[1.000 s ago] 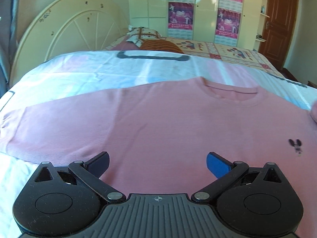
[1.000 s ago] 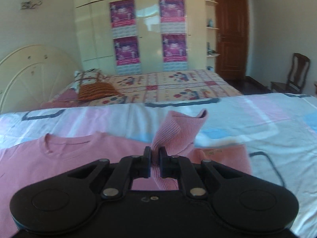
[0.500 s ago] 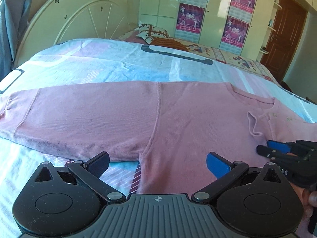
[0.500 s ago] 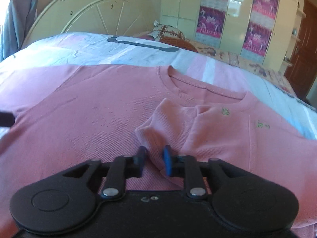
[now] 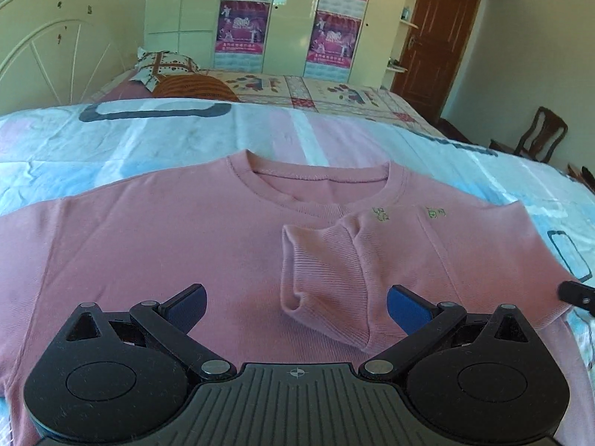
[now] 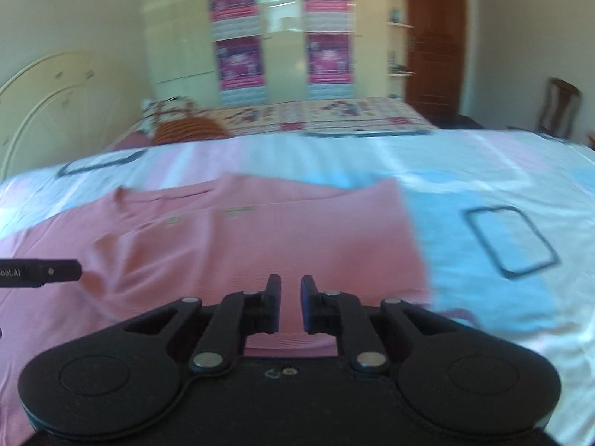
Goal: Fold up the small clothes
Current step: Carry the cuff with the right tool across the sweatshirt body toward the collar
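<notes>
Here the pink ribbed knit top [image 5: 193,245] lies face up across the bed [image 5: 111,141], spread on a pastel blue, pink and white sheet, its round neckline toward the far side. One long sleeve [image 5: 327,278] is folded in over the chest, its ribbed cuff resting just below the collar. The left gripper [image 5: 295,306] hovers low over the front of the top with its blue-padded jaws spread wide, nothing between them. The right gripper [image 6: 290,303] hangs above the garment's folded right edge; its jaws stand nearly together and are closing, with no cloth pinched in the narrow gap. A cream arched headboard [image 5: 48,59] stands at the left.
</notes>
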The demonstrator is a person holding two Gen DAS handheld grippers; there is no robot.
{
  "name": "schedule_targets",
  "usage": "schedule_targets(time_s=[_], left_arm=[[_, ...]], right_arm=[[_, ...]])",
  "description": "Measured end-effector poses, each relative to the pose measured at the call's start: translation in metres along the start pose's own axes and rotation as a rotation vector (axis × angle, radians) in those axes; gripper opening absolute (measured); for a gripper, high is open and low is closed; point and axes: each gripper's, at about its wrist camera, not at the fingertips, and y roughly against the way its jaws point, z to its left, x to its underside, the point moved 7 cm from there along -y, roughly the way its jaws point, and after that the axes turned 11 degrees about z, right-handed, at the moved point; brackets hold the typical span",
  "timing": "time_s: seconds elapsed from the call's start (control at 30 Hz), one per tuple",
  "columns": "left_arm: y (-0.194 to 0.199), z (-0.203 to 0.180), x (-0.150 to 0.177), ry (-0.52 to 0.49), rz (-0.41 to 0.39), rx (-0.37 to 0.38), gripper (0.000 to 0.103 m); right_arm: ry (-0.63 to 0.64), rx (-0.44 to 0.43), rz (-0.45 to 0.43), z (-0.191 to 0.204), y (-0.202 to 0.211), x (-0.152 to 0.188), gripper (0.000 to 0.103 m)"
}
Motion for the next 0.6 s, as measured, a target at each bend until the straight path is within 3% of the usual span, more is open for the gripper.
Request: schedule_targets(time_s=[0.13, 0.2, 0.27, 0.37, 0.43, 0.6], left_arm=[[-0.017, -0.017, -0.001, 0.023, 0.051, 0.039, 0.098], [-0.023, -0.026, 0.003, 0.015, 0.056, 0.014, 0.067], [-0.024, -0.033, 0.001, 0.002, 0.04, 0.01, 0.054], [-0.022, -0.032, -0.002, 0.004, 0.025, 0.044, 0.016], [-0.01, -0.026, -0.007, 0.02, -0.01, 0.069, 0.011], [0.018, 0.001, -0.011, 0.016, -0.082, 0.031, 0.011]], right_arm=[[-0.133, 0.091, -0.009, -0.055, 0.005, 0.005, 0.011], [-0.187, 0.108, -0.002, -0.074, 0.004, 0.008, 0.011], [-0.224, 0.11, 0.003, -0.088, 0.005, 0.011, 0.011], [-0.241, 0.09, 0.015, -0.094, 0.005, 0.013, 0.015], [-0.243, 0.079, 0.021, -0.095, 0.005, 0.013, 0.015], [-0.228, 0.052, 0.024, -0.087, 0.005, 0.009, 0.015]])
